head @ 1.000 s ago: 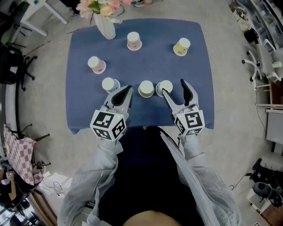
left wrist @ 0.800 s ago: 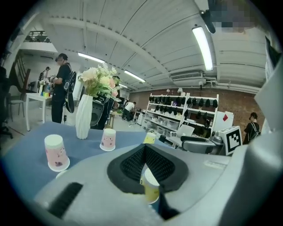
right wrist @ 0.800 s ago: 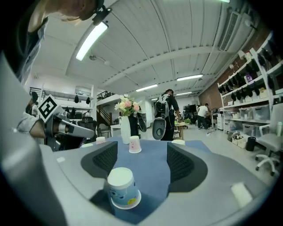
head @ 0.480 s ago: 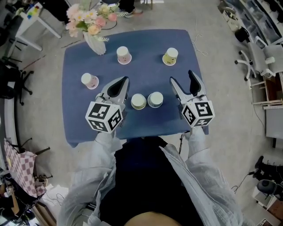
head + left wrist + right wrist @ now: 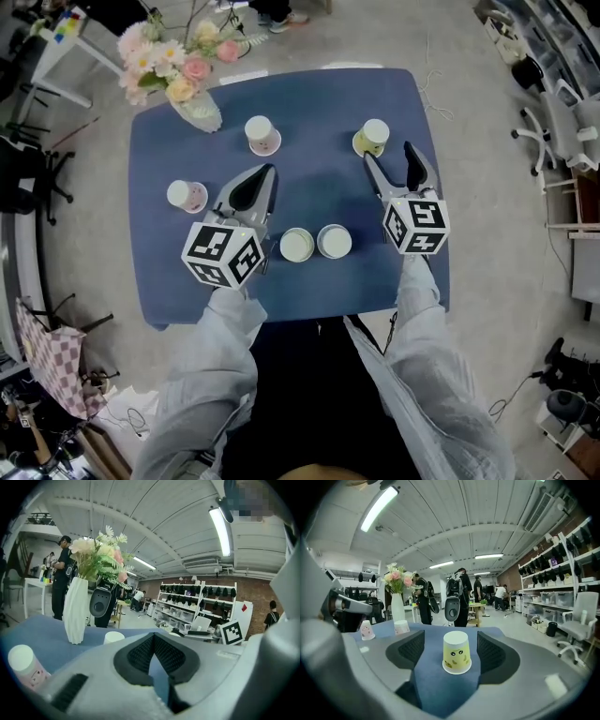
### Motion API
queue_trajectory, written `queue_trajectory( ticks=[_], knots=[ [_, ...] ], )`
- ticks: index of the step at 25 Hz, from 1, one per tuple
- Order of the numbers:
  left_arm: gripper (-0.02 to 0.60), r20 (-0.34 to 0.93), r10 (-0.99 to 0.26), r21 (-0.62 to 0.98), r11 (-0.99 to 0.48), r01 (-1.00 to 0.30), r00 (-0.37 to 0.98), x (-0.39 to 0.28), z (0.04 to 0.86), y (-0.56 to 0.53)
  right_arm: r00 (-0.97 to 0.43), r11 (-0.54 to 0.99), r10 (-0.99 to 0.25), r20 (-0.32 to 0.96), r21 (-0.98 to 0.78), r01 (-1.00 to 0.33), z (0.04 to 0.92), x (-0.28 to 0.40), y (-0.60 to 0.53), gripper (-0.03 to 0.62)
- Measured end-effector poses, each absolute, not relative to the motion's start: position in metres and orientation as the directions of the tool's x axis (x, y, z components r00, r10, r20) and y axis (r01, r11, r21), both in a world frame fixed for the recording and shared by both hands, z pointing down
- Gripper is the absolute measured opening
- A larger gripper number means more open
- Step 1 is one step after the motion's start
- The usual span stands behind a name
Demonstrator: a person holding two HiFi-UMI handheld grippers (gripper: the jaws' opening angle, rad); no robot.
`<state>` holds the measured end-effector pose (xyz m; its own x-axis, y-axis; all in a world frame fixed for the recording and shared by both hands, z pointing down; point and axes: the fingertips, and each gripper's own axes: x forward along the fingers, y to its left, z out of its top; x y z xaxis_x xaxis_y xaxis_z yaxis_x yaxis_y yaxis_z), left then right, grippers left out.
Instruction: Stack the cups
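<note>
Several paper cups stand upside down on the blue cloth (image 5: 309, 192). Two pale ones (image 5: 297, 246) (image 5: 335, 241) sit side by side near me. A pink cup (image 5: 265, 135) is at the back and another pink cup (image 5: 187, 196) at the left. The yellow cup (image 5: 372, 138) (image 5: 456, 653) stands at the back right, just ahead of my right gripper (image 5: 389, 155) (image 5: 451, 651), which is open with the cup framed between its jaws, untouched. My left gripper (image 5: 255, 178) (image 5: 153, 637) hovers left of centre, shut on nothing.
A white vase of flowers (image 5: 199, 111) (image 5: 75, 611) stands at the table's back left corner. Office chairs (image 5: 553, 112) are on the floor to the right. People and shelves fill the room behind the table.
Both grippers moved away from me across the table. The right one left the two near cups and now lines up with the yellow cup. The left stays shut.
</note>
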<state>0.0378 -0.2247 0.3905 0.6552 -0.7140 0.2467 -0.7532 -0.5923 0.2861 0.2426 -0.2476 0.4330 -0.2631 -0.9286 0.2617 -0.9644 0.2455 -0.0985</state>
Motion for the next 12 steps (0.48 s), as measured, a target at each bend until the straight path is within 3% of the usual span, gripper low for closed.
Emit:
queue_trajectory(
  ticks=[10, 12],
  knots=[
    [-0.002, 0.313, -0.702, 0.298, -0.567, -0.768, 0.640, 0.033, 0.416, -0.237, -0.233, 0.220, -0.920, 0.315, -0.075, -0.973, 0.481, 0.243, -0.292, 0.348],
    [-0.002, 0.318, -0.701, 0.299, -0.565, -0.769, 0.639, 0.031, 0.419, -0.239, -0.225, 0.215, -0.922, 0.314, -0.069, -0.974, 0.483, 0.244, -0.295, 0.280]
  ],
)
